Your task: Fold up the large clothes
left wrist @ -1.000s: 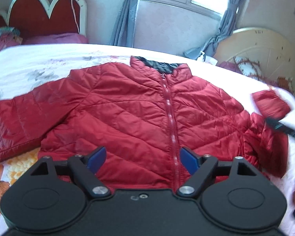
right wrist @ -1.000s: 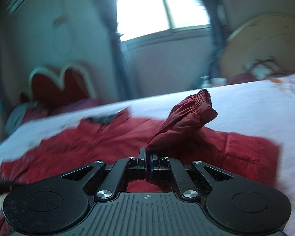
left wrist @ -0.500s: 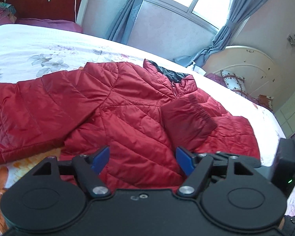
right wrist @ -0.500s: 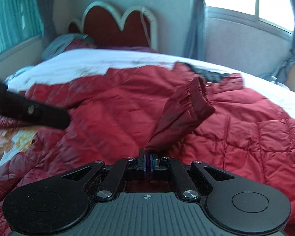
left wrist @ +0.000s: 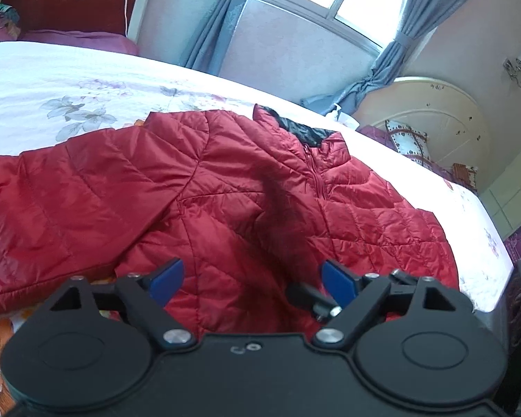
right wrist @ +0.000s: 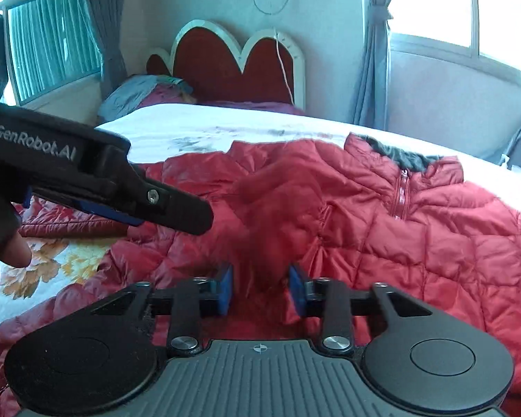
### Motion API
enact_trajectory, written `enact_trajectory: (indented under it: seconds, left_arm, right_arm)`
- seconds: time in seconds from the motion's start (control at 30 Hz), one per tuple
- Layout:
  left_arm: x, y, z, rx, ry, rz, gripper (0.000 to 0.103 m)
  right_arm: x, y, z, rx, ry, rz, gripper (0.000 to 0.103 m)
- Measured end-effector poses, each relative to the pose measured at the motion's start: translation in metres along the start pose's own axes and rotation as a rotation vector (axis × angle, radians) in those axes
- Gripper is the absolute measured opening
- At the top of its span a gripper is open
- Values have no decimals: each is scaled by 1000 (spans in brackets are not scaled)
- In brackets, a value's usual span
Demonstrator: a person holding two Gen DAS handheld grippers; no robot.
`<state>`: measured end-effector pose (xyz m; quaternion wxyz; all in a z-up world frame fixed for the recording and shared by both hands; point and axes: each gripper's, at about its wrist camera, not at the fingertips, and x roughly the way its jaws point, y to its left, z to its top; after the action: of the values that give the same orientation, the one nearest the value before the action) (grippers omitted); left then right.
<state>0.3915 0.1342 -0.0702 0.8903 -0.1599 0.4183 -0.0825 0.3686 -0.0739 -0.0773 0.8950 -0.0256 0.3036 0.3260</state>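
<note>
A red quilted jacket (left wrist: 225, 187) lies front up on the bed, its zip shut and its dark collar lining showing. Its one sleeve (left wrist: 34, 215) stretches out to the left. The other sleeve (right wrist: 278, 208) is a blurred red shape folded over the chest, dropping between the pads of my right gripper (right wrist: 260, 288). Those jaws are opening, and the pads stand apart from the cloth. My left gripper (left wrist: 251, 278) hovers over the jacket's lower front, its jaws opening wide with nothing held. From the right wrist view, the left gripper (right wrist: 177, 208) reaches in from the left.
The bed cover (left wrist: 87, 97) is white with flowers. A red and white headboard (right wrist: 239, 55) and pillows (right wrist: 139, 93) stand at the far end. Windows with blue curtains (left wrist: 382, 73) and a cream round panel (left wrist: 434, 114) lie beyond the bed. A hand (right wrist: 3, 243) grips the left tool.
The right gripper carried the sleeve cuff across over the jacket's front, then its jaws parted and the cuff is falling. The left gripper swung right and its jaws spread a little.
</note>
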Motion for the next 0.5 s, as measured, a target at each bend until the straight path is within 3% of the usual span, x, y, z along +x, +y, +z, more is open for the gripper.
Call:
enact_trajectory:
  seconds: [0.1, 0.17, 0.23, 0.3, 0.4, 0.5]
  left_arm:
    - [9, -1, 0, 27, 18, -20, 84]
    - [25, -3, 1, 45, 47, -18, 78]
    - [39, -3, 1, 41, 70, -12, 67]
    - [49, -2, 4, 38, 75, -18, 55]
    - [62, -5, 7, 65, 86, -6, 17]
    - [61, -9, 12, 71, 31, -10, 17]
  right_arm:
    - [-18, -13, 1, 83, -54, -73, 34]
    - [-32, -32, -4, 135, -62, -149, 34]
    - [-51, -55, -12, 188, -62, -237, 23]
    - [-75, -82, -21, 269, -61, -317, 19]
    - [-109, -126, -41, 427, -79, -417, 17]
    - [-128, -162, -56, 556, -80, -482, 17]
